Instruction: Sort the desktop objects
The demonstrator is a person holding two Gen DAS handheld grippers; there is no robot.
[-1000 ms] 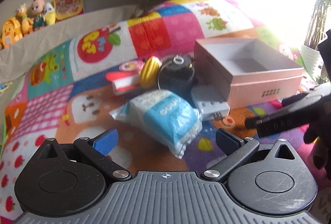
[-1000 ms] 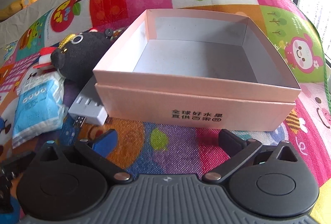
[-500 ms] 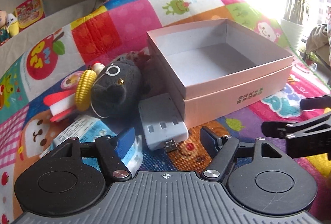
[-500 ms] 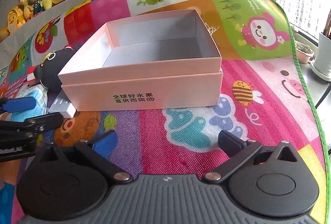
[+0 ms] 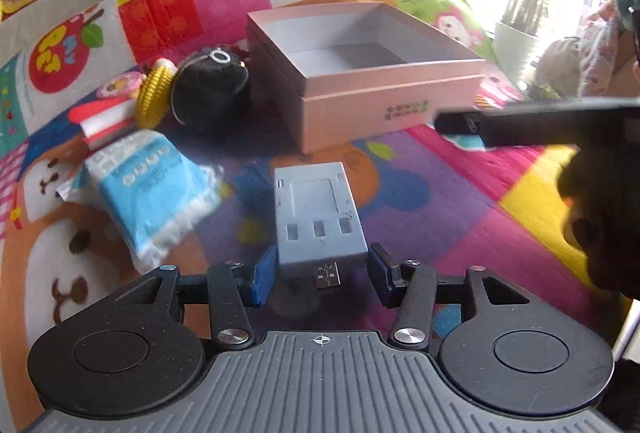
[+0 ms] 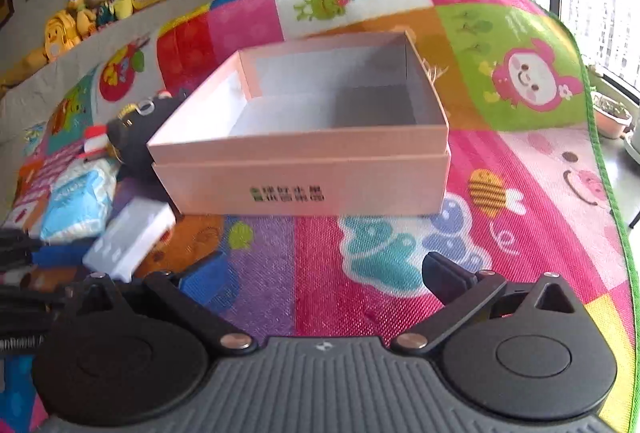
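L tongs straddle the near end of the grey USB hub. The jaws have just been closing; the hub sits between them, blue pad at its L side, dark pad at its R side. Both pads appear to touch the hub's sides, so read this as a grip on the hub, though how firm it is can't be told. The USB plug end points back toward the tongs.

Hub position: flat on the play mat, directly ahead of the L tongs, just short of the pink box. The hub's long axis runs straight away from the tongs, roughly in line w/ the box's near L corner. The jaws thus close across the short width, which is the correct approach.

R tongs: spread wide, nothing between them. They face the box front from the R and stand well apart from the hub. L hand is clearly nearer; R is idle.

Box: upright, top open, no contents visible inside.

Other items, L of the box: black plush, tissue pack, yellow toy. All lie on the mat, untouched.

Est. step: pick up the hub. Next move likely requires a lift, then travel forward and slightly R over the box's near wall. Risk: the grip is at the hub's end only, so the far end may droop or swing.
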